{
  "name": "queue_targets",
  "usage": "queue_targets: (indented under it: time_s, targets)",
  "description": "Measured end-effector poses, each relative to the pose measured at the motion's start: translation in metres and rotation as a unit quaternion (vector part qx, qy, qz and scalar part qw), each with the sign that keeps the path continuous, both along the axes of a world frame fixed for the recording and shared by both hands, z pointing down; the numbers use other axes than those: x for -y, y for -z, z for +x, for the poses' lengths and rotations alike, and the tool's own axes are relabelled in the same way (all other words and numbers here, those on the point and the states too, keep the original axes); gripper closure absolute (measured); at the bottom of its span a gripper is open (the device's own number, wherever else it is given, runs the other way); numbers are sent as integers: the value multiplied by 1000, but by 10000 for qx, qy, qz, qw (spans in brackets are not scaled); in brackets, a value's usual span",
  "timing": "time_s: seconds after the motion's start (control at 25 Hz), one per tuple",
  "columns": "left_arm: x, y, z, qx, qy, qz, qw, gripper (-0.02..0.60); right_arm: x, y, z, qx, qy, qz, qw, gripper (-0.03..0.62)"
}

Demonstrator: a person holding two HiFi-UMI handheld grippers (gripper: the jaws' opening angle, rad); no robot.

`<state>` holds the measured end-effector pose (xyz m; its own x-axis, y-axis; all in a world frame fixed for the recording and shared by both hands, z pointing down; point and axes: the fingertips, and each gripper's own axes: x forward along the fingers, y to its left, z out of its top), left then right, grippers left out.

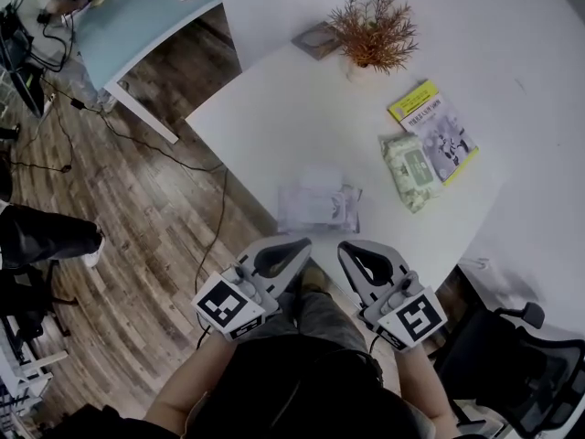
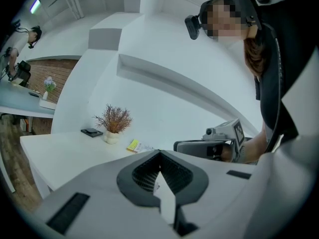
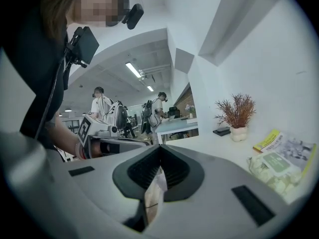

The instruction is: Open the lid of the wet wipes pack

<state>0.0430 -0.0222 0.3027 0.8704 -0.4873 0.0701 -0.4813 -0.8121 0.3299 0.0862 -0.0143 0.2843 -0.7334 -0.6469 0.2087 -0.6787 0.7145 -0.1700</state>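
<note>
The green wet wipes pack [image 1: 409,169] lies flat on the white table [image 1: 274,126] at the right, its lid down; it also shows in the right gripper view [image 3: 277,170]. My left gripper [image 1: 298,245] and right gripper [image 1: 346,250] hover side by side at the table's near edge, short of the pack. Both are shut with nothing held between their jaws. In the left gripper view the left gripper [image 2: 160,153] points level over the table, with the right gripper [image 2: 207,146] beside it. The right gripper [image 3: 160,148] tilts slightly down.
A pale plastic pack [image 1: 319,206] lies just beyond the grippers. A yellow-edged booklet [image 1: 433,128] sits beside the wipes, with a potted dry plant [image 1: 372,33] and a dark phone [image 1: 316,40] farther back. An office chair [image 1: 516,364] stands at the right.
</note>
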Motion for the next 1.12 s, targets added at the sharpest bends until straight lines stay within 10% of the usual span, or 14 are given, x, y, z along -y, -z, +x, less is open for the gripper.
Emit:
queue_targets:
  time_s: [1.12]
  targets:
    - [-6, 29, 4, -213, -438, 317, 9983, 571, -8, 27, -18, -76, 108, 357, 9993, 574]
